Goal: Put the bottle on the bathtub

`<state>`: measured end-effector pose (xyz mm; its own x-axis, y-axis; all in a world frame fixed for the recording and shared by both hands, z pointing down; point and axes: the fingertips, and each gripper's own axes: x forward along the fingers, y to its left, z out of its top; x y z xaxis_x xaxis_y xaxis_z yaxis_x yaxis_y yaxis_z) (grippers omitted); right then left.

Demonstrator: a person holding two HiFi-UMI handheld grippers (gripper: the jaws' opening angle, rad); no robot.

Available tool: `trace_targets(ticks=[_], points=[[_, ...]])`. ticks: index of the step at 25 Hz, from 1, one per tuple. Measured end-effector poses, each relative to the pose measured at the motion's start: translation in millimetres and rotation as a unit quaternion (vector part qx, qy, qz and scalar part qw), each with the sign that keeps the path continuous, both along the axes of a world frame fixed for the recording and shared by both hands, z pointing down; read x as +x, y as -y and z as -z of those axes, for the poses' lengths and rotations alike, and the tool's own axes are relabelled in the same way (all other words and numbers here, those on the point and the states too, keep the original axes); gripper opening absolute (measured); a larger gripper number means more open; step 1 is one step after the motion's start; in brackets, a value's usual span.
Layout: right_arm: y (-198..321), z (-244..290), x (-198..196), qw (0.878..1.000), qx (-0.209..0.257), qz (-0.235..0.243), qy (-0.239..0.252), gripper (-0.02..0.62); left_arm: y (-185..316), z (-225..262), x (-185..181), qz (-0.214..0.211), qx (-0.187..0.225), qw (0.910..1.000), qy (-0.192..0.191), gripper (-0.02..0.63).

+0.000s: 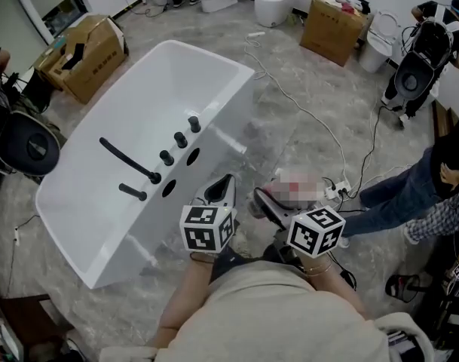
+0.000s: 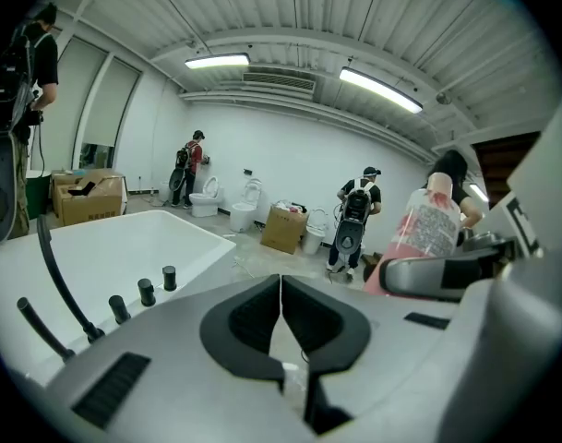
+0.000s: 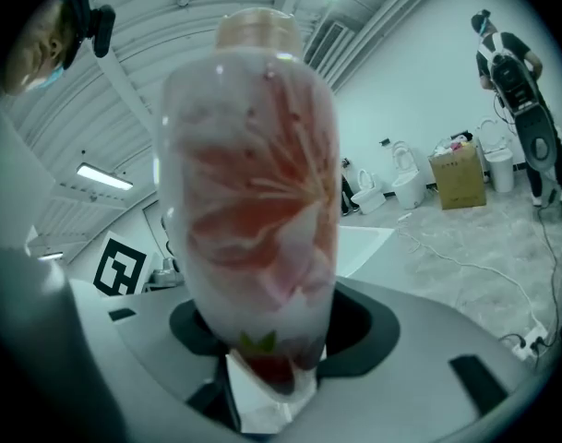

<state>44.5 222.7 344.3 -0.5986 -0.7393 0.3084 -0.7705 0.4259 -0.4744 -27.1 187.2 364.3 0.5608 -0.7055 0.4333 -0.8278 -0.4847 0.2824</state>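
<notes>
Bottle [image 3: 253,201], translucent with a pink-red print, stands upright at the centre of the right gripper view, clamped at its lower body between the jaws of the right tool [image 3: 262,340]. Left tool [image 2: 281,289] has its jaws pressed together, with nothing between them. White bathtub [image 1: 214,62] with black fittings [image 1: 176,145] fills the centre left of the head view; the bottle is to its right, clear of the rim.
</notes>
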Motion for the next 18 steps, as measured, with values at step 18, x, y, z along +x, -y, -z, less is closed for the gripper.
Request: trace_targets(ticks=[18], points=[[165,-38,-20,0.998,-0.036,0.055,-0.006,0.229,131,-28,-30,0.066,-0.028,0.9974,-0.005,0.009]])
